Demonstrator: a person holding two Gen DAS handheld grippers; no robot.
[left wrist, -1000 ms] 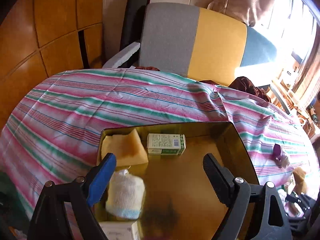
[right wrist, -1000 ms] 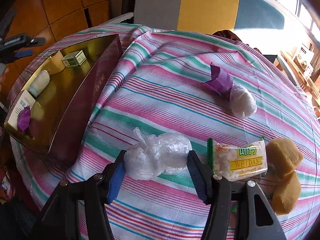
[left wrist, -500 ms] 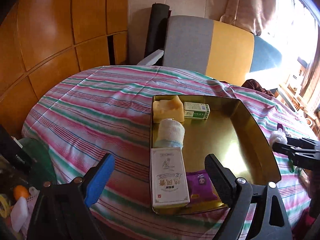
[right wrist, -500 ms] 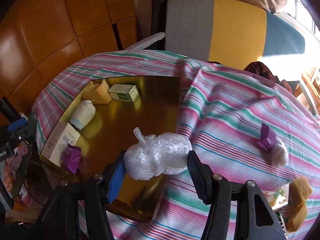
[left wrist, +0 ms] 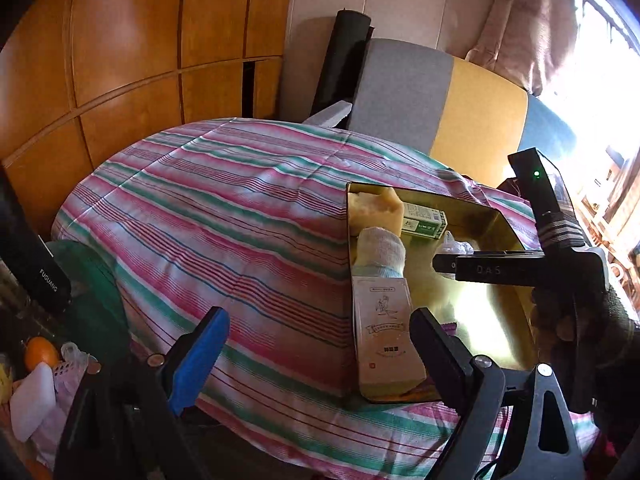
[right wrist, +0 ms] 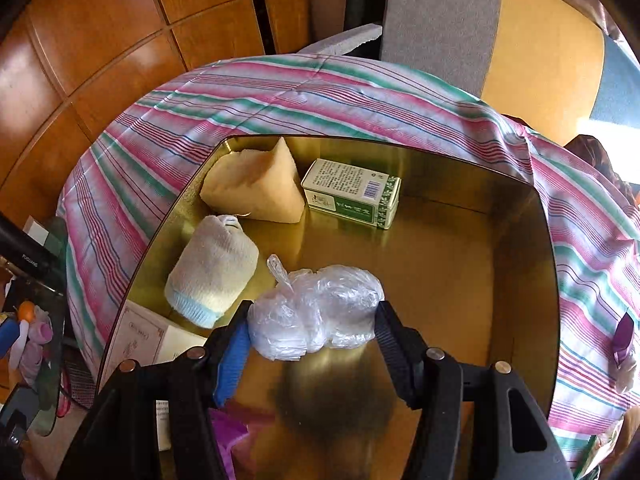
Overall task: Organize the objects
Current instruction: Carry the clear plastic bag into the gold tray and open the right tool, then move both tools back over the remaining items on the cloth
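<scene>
A gold metal tray (right wrist: 460, 280) sits on the striped tablecloth (right wrist: 280, 104). It holds a yellow sponge (right wrist: 256, 184), a green-and-white box (right wrist: 352, 192), a rolled white sock (right wrist: 212, 272), a white carton (left wrist: 384, 336) and a purple wrapper (right wrist: 228, 436). My right gripper (right wrist: 314, 330) is shut on a clear plastic bag bundle (right wrist: 316, 312) and holds it over the tray's middle. My left gripper (left wrist: 316, 348) is open and empty, off the tray's left front corner, above the tablecloth (left wrist: 220, 220). The right gripper shows in the left wrist view (left wrist: 444, 264) over the tray (left wrist: 508, 320).
A grey, yellow and blue chair (left wrist: 440, 100) stands behind the table. Wood panelling (left wrist: 120, 60) is on the left. Clutter with an orange (left wrist: 40, 354) lies low at left. A purple-wrapped item (right wrist: 624, 340) lies on the cloth right of the tray.
My right gripper lifted the plastic bag bundle off the cloth and carried it left over the tray. My left gripper drew back and left, away from the tray.
</scene>
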